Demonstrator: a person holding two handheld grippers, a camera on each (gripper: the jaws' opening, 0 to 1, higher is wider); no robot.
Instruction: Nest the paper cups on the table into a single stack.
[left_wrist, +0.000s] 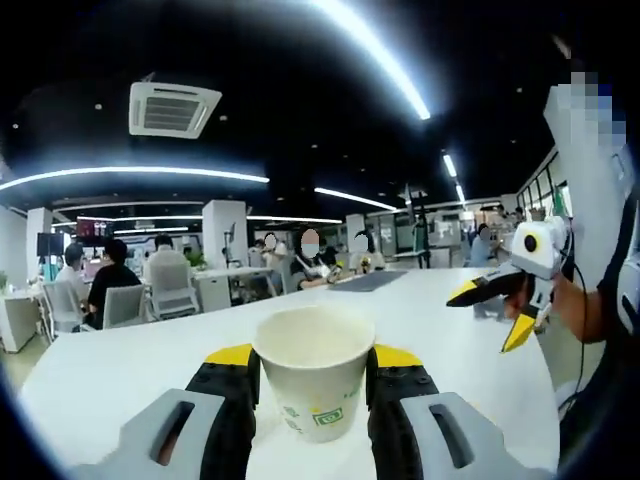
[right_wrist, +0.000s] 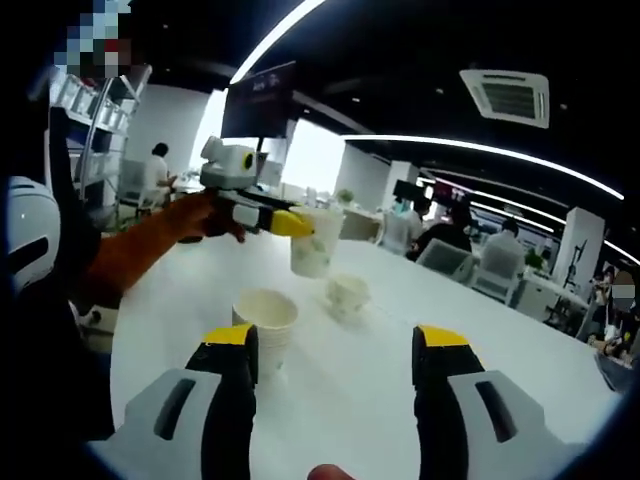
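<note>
A white paper cup (left_wrist: 312, 380) with a green print stands upright between my left gripper (left_wrist: 312, 356) jaws, which are shut on its sides. In the right gripper view the same cup (right_wrist: 312, 243) hangs above the white table (right_wrist: 350, 400), held by the left gripper (right_wrist: 285, 222). Below it a short nested stack of cups (right_wrist: 265, 325) stands upright, and one cup (right_wrist: 347, 293) lies tipped on its side a little further off. My right gripper (right_wrist: 338, 345) is open with nothing between its jaws, just right of the stack. It also appears open in the air as the right gripper (left_wrist: 492, 315).
The long white table (left_wrist: 120, 370) runs away from me, its edge near on the left of the right gripper view. An orange sleeve (right_wrist: 140, 245) reaches in with the left gripper. Seated people and office chairs (left_wrist: 165, 285) fill the background.
</note>
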